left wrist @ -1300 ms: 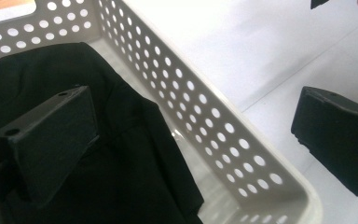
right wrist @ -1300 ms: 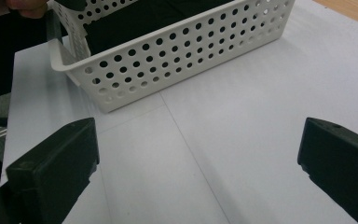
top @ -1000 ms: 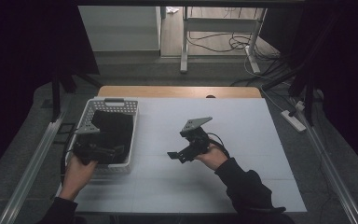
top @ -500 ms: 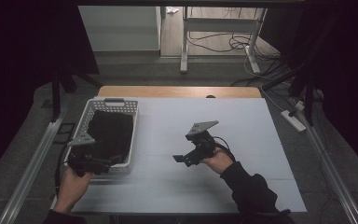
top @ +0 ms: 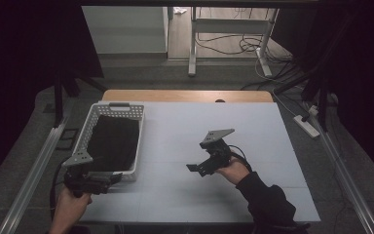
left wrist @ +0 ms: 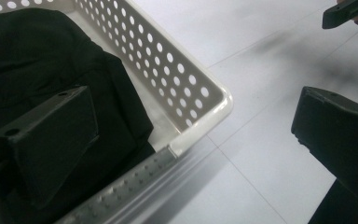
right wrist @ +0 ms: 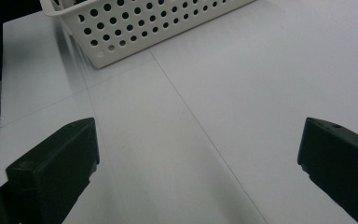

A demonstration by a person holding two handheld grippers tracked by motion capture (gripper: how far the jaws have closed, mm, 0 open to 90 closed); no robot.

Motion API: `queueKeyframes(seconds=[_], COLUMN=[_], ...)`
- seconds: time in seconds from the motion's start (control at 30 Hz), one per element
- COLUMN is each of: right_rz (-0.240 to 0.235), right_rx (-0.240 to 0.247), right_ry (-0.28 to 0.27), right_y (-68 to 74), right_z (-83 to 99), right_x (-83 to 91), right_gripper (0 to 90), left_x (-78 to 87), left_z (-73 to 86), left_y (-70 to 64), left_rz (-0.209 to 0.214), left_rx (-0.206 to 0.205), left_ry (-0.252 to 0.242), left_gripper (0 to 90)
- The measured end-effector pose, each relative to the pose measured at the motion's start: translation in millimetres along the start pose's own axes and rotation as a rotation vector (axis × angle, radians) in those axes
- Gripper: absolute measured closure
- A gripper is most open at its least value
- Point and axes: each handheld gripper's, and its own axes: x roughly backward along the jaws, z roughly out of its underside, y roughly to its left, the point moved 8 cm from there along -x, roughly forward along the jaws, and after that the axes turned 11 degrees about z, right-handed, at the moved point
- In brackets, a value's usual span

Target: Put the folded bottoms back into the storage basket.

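Black cloth (top: 113, 141) lies folded inside the white perforated basket (top: 132, 146), which sits on the left part of the pale tabletop (top: 272, 136), and the cloth fills most of the basket's floor. Left gripper (top: 93, 178) hovers at the basket's near end, by its near right corner. In the left gripper view its fingers (left wrist: 51, 135) are spread wide and straddle that corner of the basket (left wrist: 214, 100): one finger hangs over the cloth (left wrist: 37, 65) inside the basket, the other over bare tabletop (left wrist: 261, 56) outside the wall. They pinch nothing. Right gripper (top: 205, 166) is held well to the right of the basket, above the tabletop, pointed back towards the basket. Its fingers (right wrist: 56, 163) are likewise spread apart and empty, with the basket (right wrist: 135, 28) farther off beyond them.
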Motion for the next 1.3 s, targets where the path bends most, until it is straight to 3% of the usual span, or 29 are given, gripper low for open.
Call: queueKeyframes(seconds=[0.23, 0.4, 0.63, 0.93, 1.3], right_rz=[-0.005, -0.002, 0.010, 0.029, 0.048], right_rx=[-0.027, -0.031, -0.030, -0.017, -0.044], right_ry=[-0.014, -0.016, -0.016, -0.009, -0.014], right_y=[0.6, 0.1, -0.7, 0.2, -2.7], right_z=[3.5, 6.5, 11.4, 17.8, 27.8], right_x=[7.3, 13.0, 20.8, 28.6, 40.7], right_gripper=[0.0, 0.0, 0.0, 0.0, 0.0], left_x=[3.1, 8.4, 10.7, 13.7, 14.3], left_z=[11.7, 15.8, 28.0, 37.0, 40.3], left_y=[-4.1, -7.4, -8.3, -8.6, -11.0], left_rz=[-0.001, -0.004, 0.004, 0.010, 0.012], left_rx=[0.006, -0.007, 0.013, 0.036, 0.020], left_ry=[-0.002, -0.034, -0.031, -0.034, -0.026], left_gripper=[0.0, 0.0, 0.0, 0.0, 0.0])
